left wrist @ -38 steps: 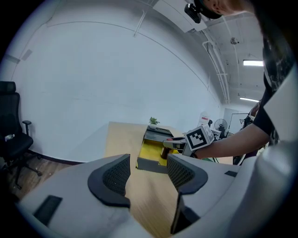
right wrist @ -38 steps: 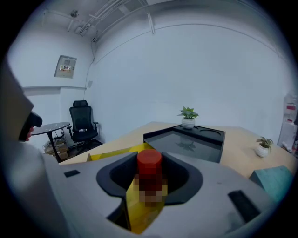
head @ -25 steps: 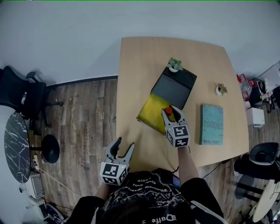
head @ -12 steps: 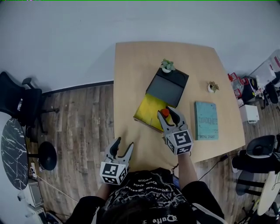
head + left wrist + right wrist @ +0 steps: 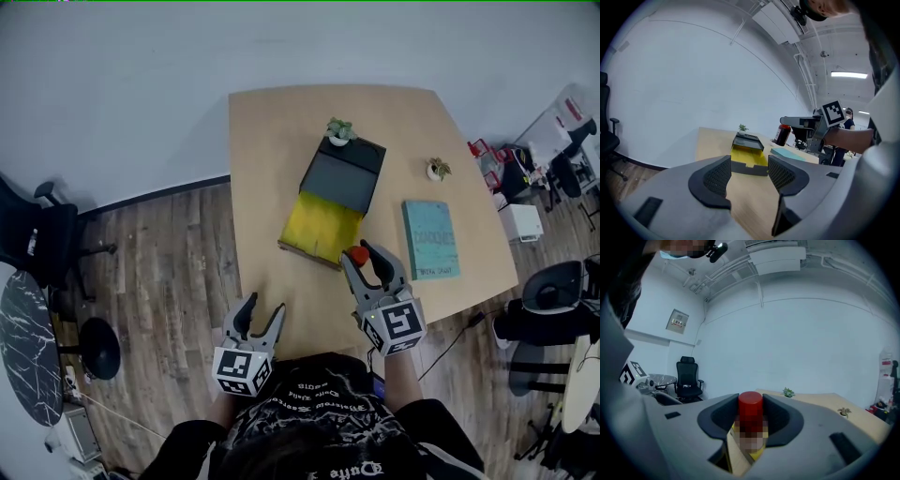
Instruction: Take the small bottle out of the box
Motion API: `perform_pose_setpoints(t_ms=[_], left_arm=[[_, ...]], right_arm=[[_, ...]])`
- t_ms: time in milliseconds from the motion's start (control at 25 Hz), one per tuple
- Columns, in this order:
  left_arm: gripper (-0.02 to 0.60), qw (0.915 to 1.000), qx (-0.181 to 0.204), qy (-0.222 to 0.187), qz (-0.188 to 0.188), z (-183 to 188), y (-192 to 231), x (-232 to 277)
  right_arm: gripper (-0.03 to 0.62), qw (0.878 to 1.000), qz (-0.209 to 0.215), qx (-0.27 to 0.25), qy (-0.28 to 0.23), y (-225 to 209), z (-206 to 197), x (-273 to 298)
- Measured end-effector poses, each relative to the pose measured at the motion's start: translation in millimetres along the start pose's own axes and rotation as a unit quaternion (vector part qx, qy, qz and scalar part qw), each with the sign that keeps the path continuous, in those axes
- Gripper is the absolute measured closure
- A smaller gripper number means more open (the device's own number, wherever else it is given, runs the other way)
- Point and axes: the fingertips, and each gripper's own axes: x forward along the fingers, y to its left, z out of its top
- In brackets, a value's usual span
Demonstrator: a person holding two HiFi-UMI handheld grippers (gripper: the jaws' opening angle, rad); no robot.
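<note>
raised out of the box (image 5: 323, 220), the seemingly light, stiff small bottle (image 5: 750, 409) sits clamped mid-body by the right gripper (image 5: 361, 255); left gripper (image 5: 262, 312) agape.

Gear-wise: the left grey plastic gripper (image 5: 262, 309), lower centre-left, and the right grey plastic gripper (image 5: 359, 254), just right of centre, each have black ribbed pads (image 5: 715, 176) and a white cube with black square markers (image 5: 239, 371). Bottom edge: black short-sleeved T-shirt (image 5: 319, 412) with white lettering.
</note>
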Motion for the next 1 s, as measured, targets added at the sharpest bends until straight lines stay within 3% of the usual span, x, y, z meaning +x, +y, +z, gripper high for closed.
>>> perform_pose_setpoints(t_ms=[400,720,1000], left_arm=[[0.330,0.9984,0.023,-0.019,-0.048,6.4,-24.1,-14.7],[0.330,0.9983,0.019,-0.012,-0.054,4.5,-20.4,-19.1],[0.330,0.9981,0.018,-0.017,-0.056,9.5,-22.7,-14.6]], right_arm=[[0.434,0.999,-0.037,0.010,0.015,31.5,-25.6,-60.6],[0.434,0.997,-0.072,0.034,0.019,38.7,-46.6,-86.9],[0.434,0.997,-0.065,0.034,0.021,38.0,-49.2,-83.7]])
